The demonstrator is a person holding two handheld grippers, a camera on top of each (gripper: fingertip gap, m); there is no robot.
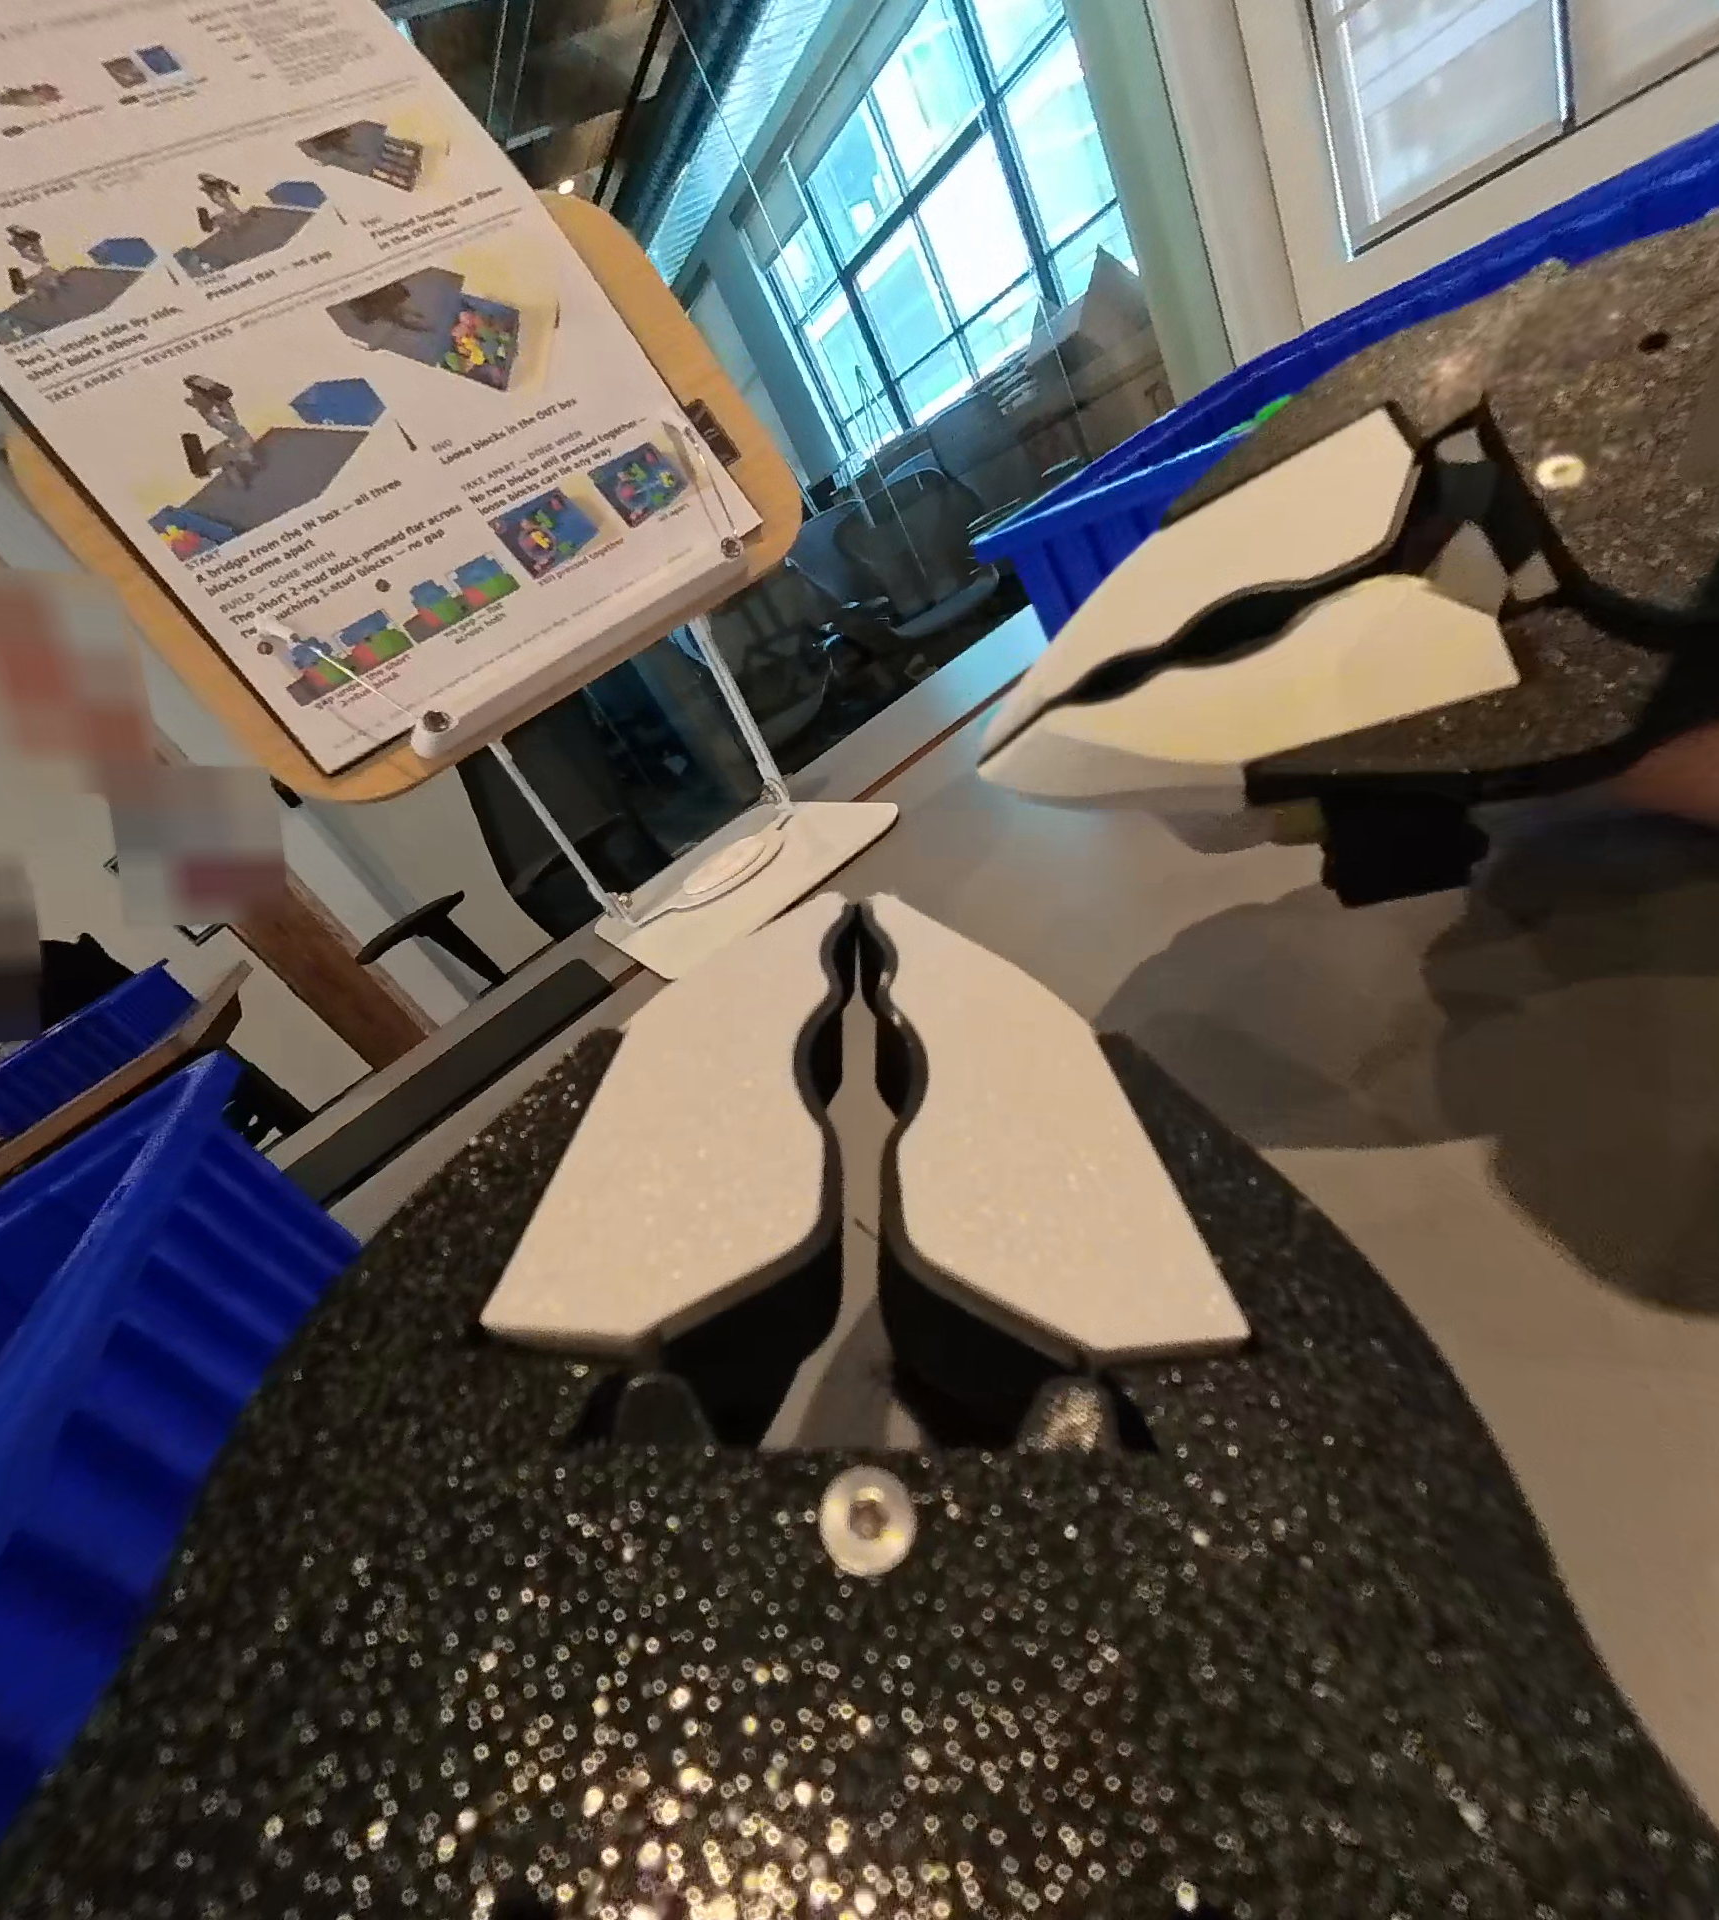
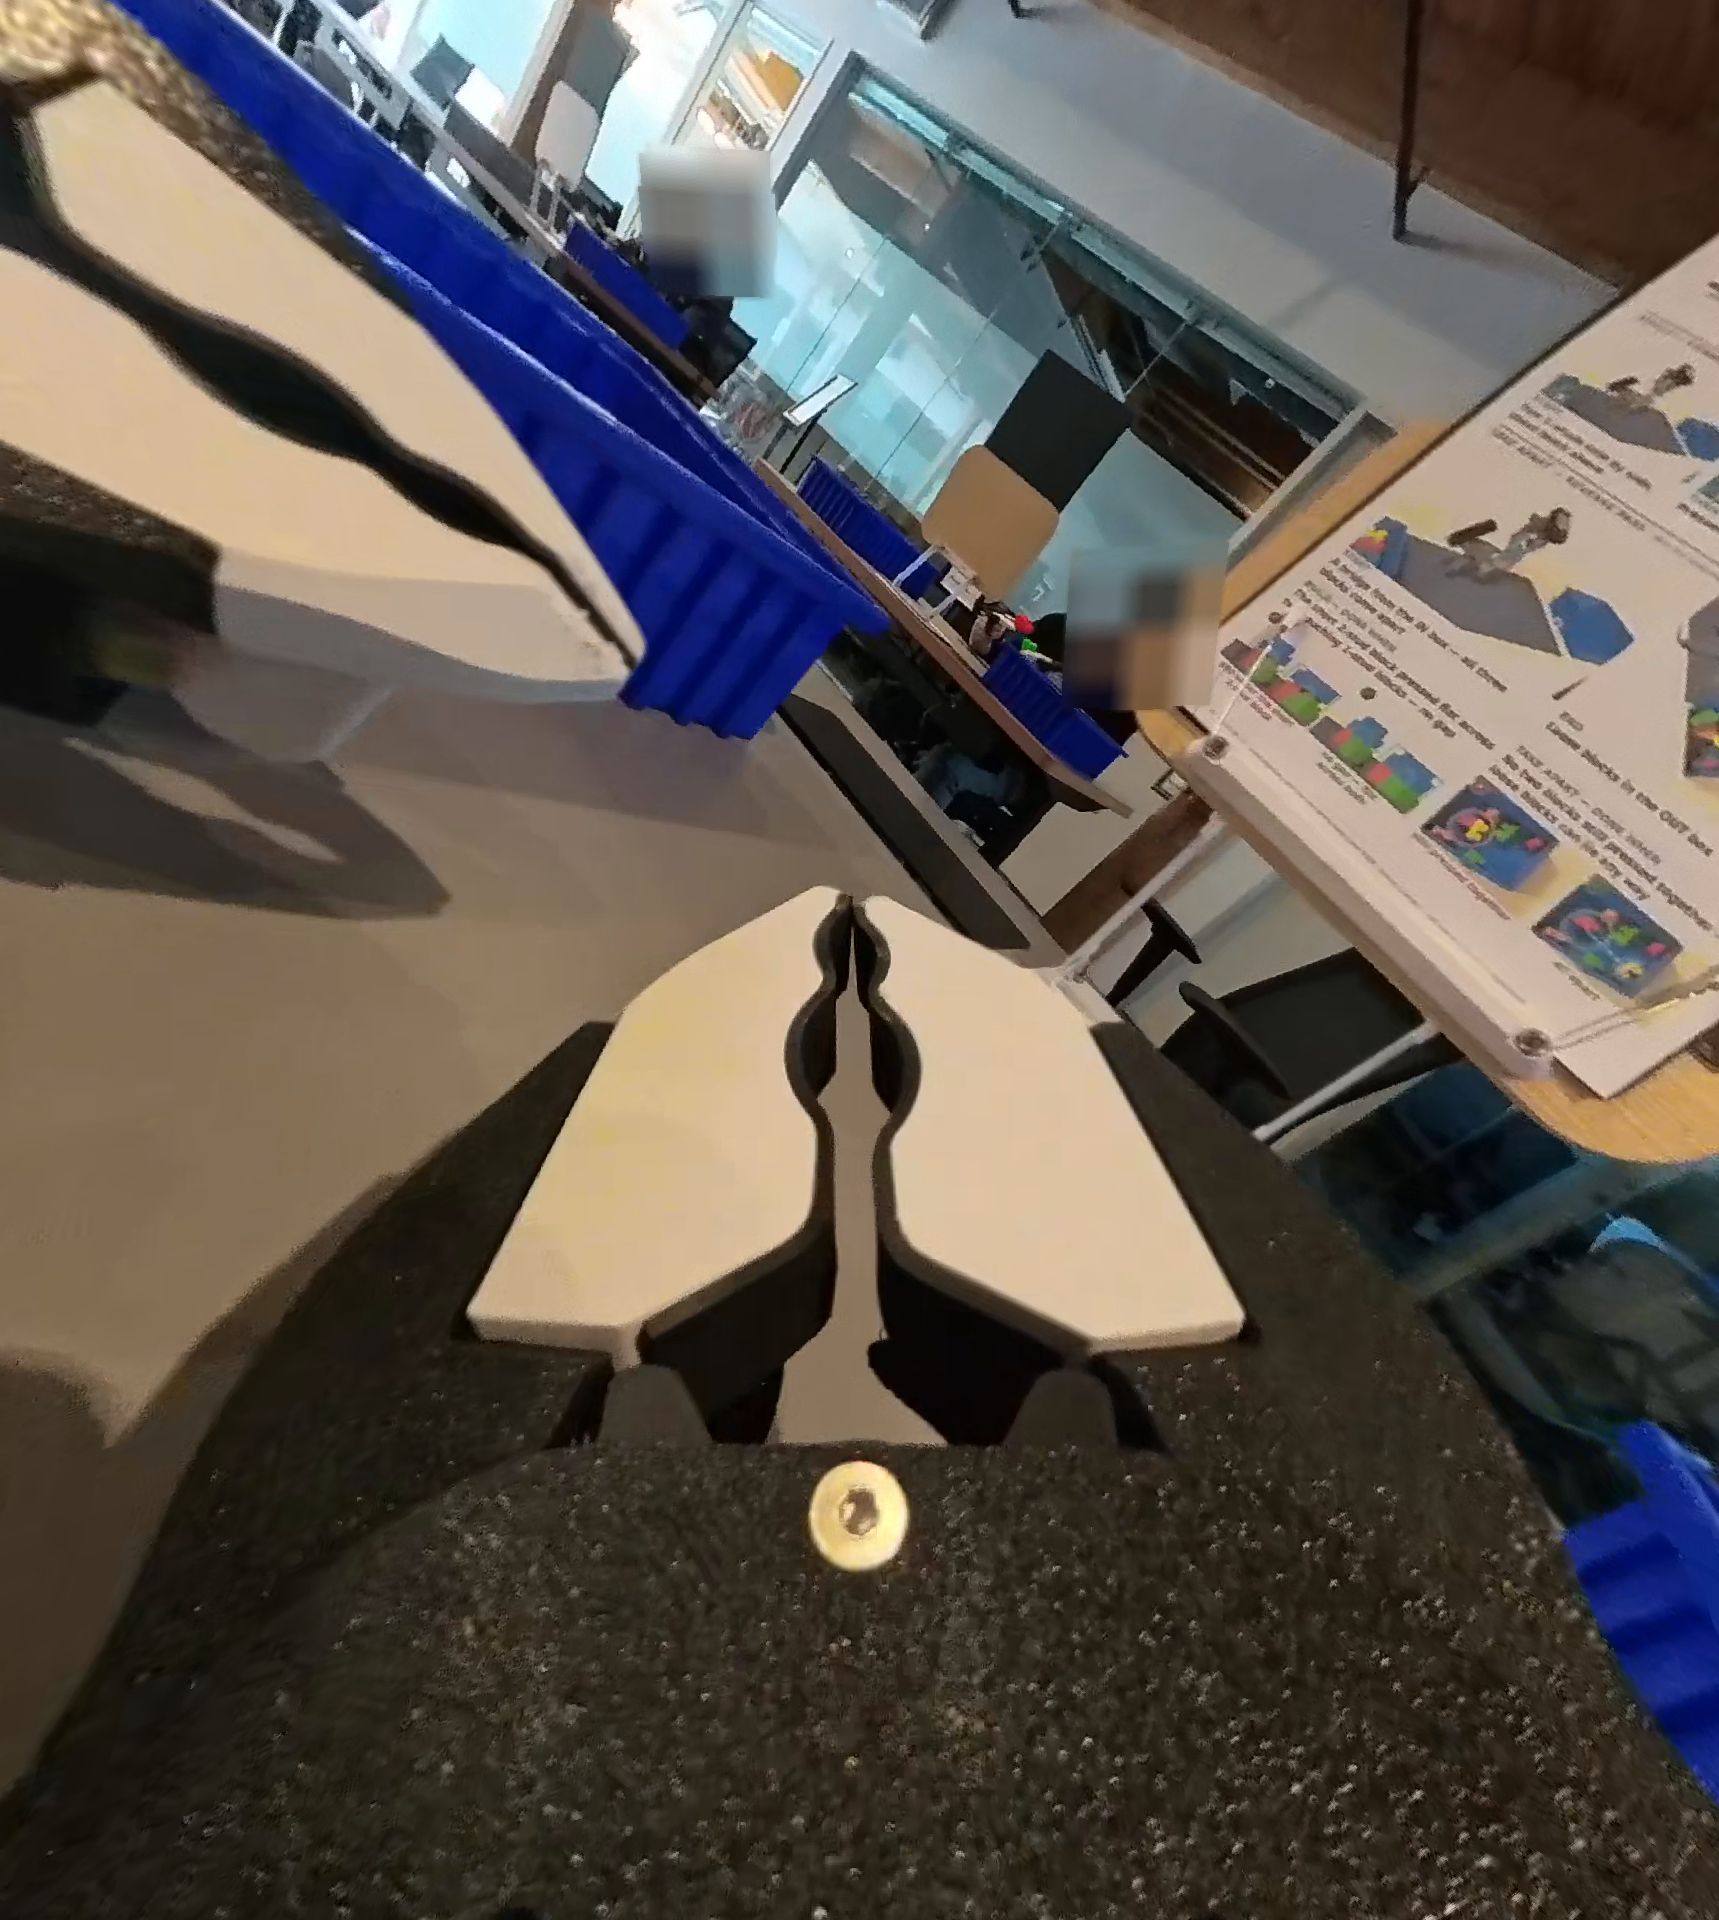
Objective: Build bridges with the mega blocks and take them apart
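Note:
My left gripper [image 1: 857, 914] is shut and empty, low over the grey table [image 1: 1457, 1351]. My right gripper [image 2: 853, 909] is shut and empty too, also low over the table [image 2: 159, 1039]. Each shows in the other's view: the right gripper [image 1: 1016, 727] at the right of the left wrist view, the left gripper [image 2: 616, 623] at the upper left of the right wrist view, both with white fingers closed. A blue bin [image 1: 1125, 540] stands behind the right gripper; a green block edge [image 1: 1260, 416] peeks over its rim. No other block shows clearly.
Another blue bin [image 1: 86, 1299] sits close on the left; it also shows in the right wrist view [image 2: 709, 592]. A blue bin corner [image 2: 1707, 1662] is at the right. An instruction sheet on a wooden stand [image 1: 335, 436] rises at the table's far edge, also in the right view [image 2: 1561, 675]. The gap from one gripper's tips to the other's is roughly 6 centimeters.

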